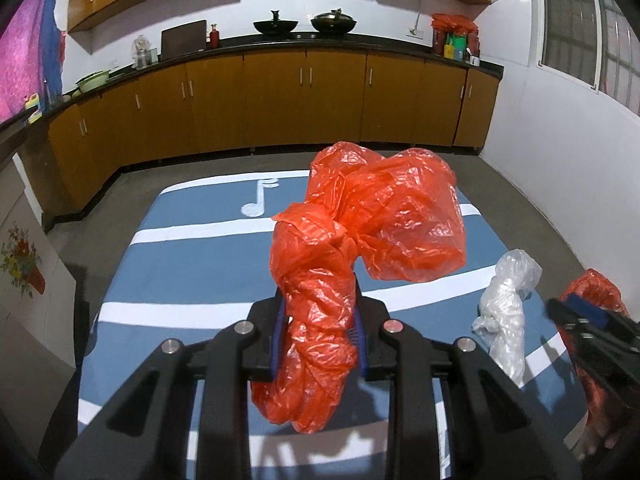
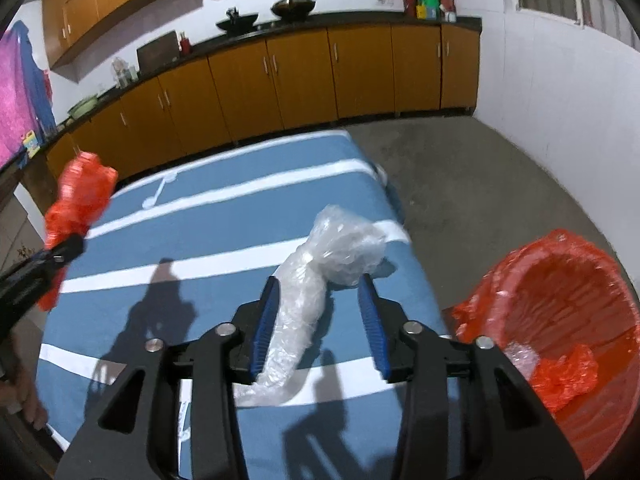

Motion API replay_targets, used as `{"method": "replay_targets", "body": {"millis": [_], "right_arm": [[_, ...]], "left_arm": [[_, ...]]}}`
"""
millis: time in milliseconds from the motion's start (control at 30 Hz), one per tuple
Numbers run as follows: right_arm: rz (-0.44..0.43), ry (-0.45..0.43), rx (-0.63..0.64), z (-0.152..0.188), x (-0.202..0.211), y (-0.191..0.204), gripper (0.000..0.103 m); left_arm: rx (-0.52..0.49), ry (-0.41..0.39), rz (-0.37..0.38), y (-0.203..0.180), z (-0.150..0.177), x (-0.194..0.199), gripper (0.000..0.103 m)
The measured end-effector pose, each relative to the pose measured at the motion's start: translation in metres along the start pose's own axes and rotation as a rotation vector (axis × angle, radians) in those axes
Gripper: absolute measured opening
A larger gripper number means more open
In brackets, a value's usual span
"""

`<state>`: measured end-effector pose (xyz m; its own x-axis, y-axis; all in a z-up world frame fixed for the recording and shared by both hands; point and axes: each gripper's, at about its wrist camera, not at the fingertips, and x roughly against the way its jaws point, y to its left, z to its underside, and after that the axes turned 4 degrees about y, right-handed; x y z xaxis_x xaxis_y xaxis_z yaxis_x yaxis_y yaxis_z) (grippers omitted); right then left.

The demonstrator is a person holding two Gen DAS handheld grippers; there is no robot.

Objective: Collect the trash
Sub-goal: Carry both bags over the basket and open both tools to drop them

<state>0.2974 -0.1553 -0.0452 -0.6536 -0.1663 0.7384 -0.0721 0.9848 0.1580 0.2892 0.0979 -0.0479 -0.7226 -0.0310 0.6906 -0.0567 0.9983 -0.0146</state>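
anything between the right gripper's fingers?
Yes: the crumpled clear plastic bag lies on the striped blue cloth between the right gripper fingers, unclamped, in the right wrist view.

Left gripper [image 1: 318, 332] is angled downward with its jaws pinched tight on a twisted red plastic bag [image 1: 340, 264], holding it up off the table. Right gripper [image 2: 320, 320] also tilts down, jaws standing apart around a clear plastic bag [image 2: 316, 280]; the left pad touches it, the right one doesn't. A hand [image 2: 24, 396] shows behind the left gripper.
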Motion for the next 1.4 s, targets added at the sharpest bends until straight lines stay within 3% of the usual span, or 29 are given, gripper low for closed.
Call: {"method": "replay_targets", "body": {"millis": [267, 367, 433, 700, 933, 1400], "right_arm": [[0.033, 0.104, 0.026, 0.003, -0.060, 0.019, 0.052], [0.022, 0.126, 0.048, 0.004, -0.068, 0.026, 0.033], [0.008, 0.113, 0.060, 0.003, -0.065, 0.029, 0.029], [-0.032, -0.013, 0.039, -0.005, -0.009, 0.014, 0.028], [-0.017, -0.105, 0.051, -0.004, 0.045, -0.001, 0.028], [0.072, -0.179, 0.055, 0.012, 0.102, -0.042, 0.028]], "left_arm": [[0.030, 0.010, -0.036, 0.028, 0.009, 0.000, 0.027], [0.044, 0.023, -0.040, 0.035, 0.010, -0.006, 0.027], [0.049, 0.030, -0.038, 0.037, 0.011, -0.009, 0.027], [0.035, 0.022, 0.006, 0.021, 0.009, -0.004, 0.027], [0.002, -0.011, 0.059, -0.008, 0.005, 0.015, 0.027], [-0.077, -0.035, 0.168, -0.080, 0.006, 0.042, 0.027]]}}
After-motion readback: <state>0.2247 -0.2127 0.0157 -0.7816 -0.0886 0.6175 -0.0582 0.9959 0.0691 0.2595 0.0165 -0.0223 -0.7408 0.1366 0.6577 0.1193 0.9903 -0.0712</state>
